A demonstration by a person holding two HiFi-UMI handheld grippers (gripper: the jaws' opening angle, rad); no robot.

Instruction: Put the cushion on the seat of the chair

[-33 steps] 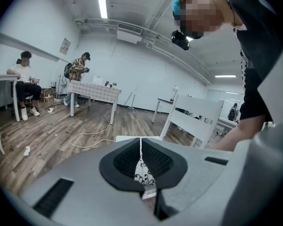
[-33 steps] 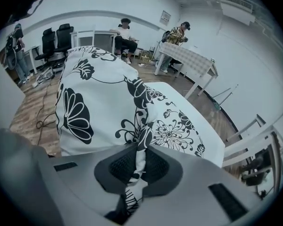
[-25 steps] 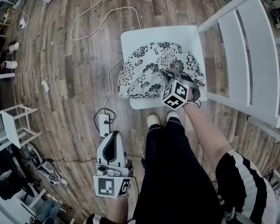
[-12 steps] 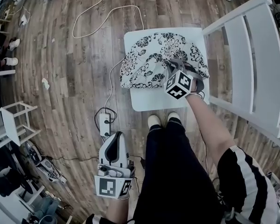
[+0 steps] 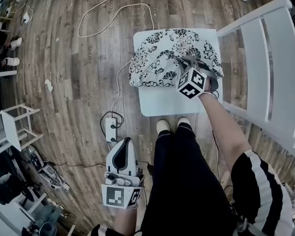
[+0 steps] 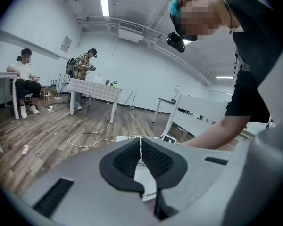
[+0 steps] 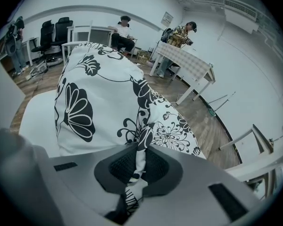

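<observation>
White black-floral cushion [image 5: 164, 55] lying rumpled on white chair [image 5: 169, 100] seat

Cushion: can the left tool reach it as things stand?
Probably yes, with a reach forward: only floor and a cable lie between the left tool and the cushion, whose left edge is free.

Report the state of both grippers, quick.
Left gripper: closed, holding nothing.
Right gripper: closed on the cushion.
</observation>
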